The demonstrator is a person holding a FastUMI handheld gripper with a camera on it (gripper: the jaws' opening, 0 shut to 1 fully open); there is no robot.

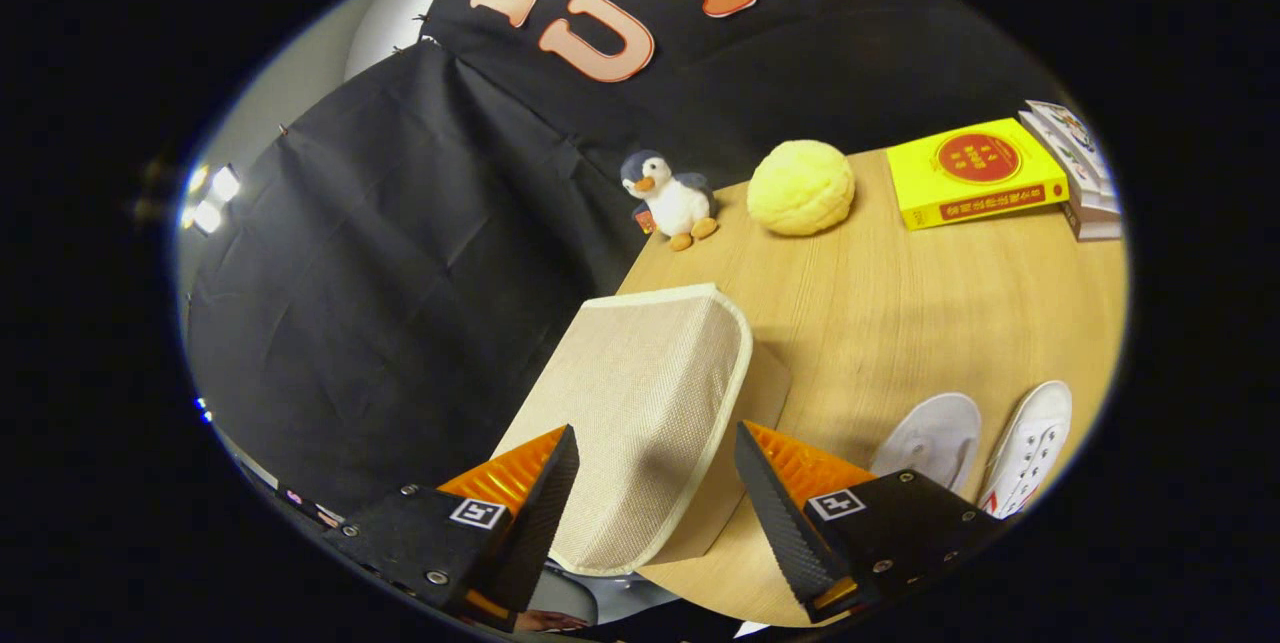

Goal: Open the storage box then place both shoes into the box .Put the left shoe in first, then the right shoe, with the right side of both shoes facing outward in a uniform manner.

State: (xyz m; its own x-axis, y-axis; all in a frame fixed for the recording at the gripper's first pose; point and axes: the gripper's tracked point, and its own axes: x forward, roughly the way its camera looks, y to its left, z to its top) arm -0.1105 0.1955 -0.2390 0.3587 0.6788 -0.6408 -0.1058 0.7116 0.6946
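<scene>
Gripper view: fingers spread wide, gripping nothing; gripper (655, 483) sits low in the frame with the beige woven-fabric storage box (640, 403) between and just ahead of the fingers. What shows is a flat fabric panel with pale piping, tilted, hanging past the left edge of the light wooden bench (900, 313). Can't tell whether that's the lid lifted or the box's top face, so I'd call the opening step in hand, not done. To do it well: close on the piped rim near the rounded corner, not the flat weave, which would likely slip. Swing the panel up and back toward the black cloth, slowly, since the box overhangs the bench edge and could tip off. The pair of white canvas shoes (985, 448) lies lower right of frame, just beyond the right finger, side by side; keep the lid's arc away from them. Upper frame clutter: stuffed penguin toy (670, 198), yellow plush ball (801, 187), yellow book (970, 173), all well apart from the box.
</scene>
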